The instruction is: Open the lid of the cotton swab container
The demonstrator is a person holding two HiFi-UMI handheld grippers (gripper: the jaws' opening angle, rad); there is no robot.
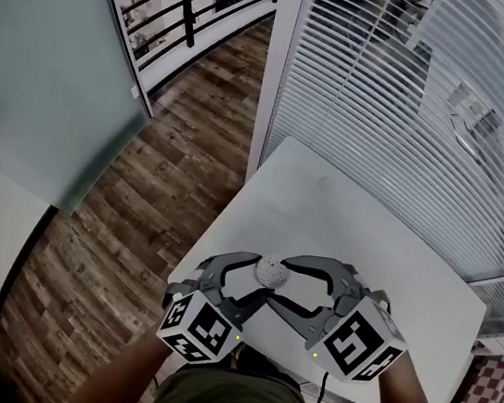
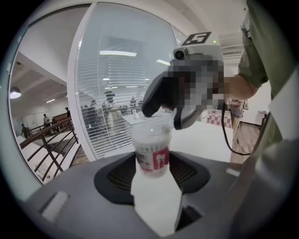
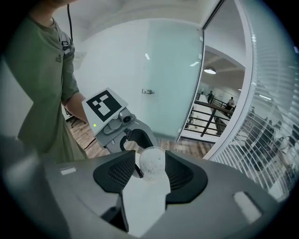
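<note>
Both forearms reach in from the bottom of the head view, and the two grippers tilt downward and converge tip to tip over the near edge of the white tabletop (image 1: 345, 210), close to its near left corner. The left gripper (image 1: 254, 287) angles in from the left, its jaws clamped on the sides of the cotton swab container (image 2: 151, 151), which stands upright between them with its red-and-white label facing that gripper's camera. The right gripper (image 1: 283, 281) comes in from the opposite side. Its jaws stand apart on either side of the container's round, speckled top without pressing on it.
</note>
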